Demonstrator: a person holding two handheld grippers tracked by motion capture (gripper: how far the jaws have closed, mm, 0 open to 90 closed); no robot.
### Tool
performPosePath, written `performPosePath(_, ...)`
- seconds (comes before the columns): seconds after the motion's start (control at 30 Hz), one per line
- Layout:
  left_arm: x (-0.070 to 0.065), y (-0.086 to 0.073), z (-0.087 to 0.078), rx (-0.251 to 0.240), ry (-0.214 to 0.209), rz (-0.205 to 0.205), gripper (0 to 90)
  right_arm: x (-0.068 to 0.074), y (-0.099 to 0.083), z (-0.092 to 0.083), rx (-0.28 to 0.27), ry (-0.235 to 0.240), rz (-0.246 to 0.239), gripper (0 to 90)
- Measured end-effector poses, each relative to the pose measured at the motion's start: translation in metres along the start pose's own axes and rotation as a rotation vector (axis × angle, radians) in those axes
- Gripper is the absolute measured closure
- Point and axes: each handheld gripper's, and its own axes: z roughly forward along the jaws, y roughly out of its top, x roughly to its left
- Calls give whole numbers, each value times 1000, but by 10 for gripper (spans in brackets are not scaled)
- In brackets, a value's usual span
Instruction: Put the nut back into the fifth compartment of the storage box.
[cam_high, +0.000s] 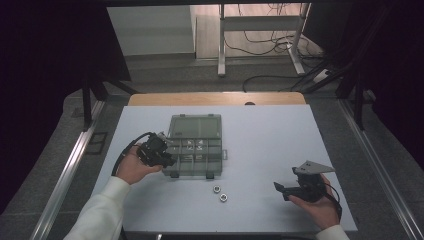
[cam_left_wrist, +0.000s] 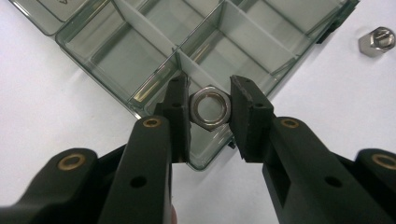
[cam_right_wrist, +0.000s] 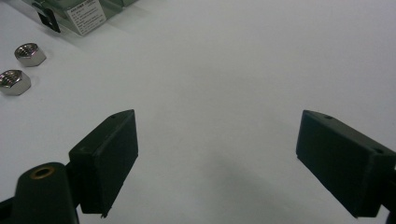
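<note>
My left gripper (cam_left_wrist: 209, 95) is shut on a silver hex nut (cam_left_wrist: 211, 108), held flat-on between the pads. It hangs over the near corner of a smoky translucent compartment box (cam_left_wrist: 140, 60). From above, the left gripper (cam_high: 169, 161) sits at the front left corner of the box (cam_high: 216, 120). Two more hex nuts (cam_high: 216, 189) (cam_high: 223, 197) lie on the white table in front of the box. My right gripper (cam_high: 278, 188) rests low at the front right, and its jaws (cam_right_wrist: 217, 126) stand wide open over bare table, holding nothing.
The box lid lies flat behind its compartments, some holding small parts. The two loose nuts (cam_right_wrist: 30, 53) (cam_right_wrist: 14, 81) lie left of the right gripper, near a labelled box corner (cam_right_wrist: 81, 16). One nut (cam_left_wrist: 377, 41) lies beyond the box's edge. The table (cam_high: 280, 130) ends close to both hands.
</note>
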Motion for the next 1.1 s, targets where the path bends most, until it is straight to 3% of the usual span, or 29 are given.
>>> performPosePath(0.13,0,1,4,10,16,1,697,0,0,0,0,0,-1,131)
performPosePath(0.2,0,1,4,-9,28,5,683,0,0,0,0,1,-1,131)
performPosePath(0.3,-3,2,0,-40,48,-7,407,0,0,0,0,1,1,131)
performPosePath(0.43,-17,3,-6,-79,51,11,218,0,0,0,1,1,1,131)
performPosePath(0.53,-32,3,-7,-113,6,35,190,0,0,0,1,1,0,131)
performPosePath(0.67,-54,6,0,-112,-50,73,186,1,0,1,3,1,-2,131)
performPosePath(0.9,-93,14,25,-48,-111,179,223,1,0,1,5,1,-1,131)
performPosePath(1.1,-106,24,44,-10,-125,213,248,1,-1,0,4,1,-3,131)
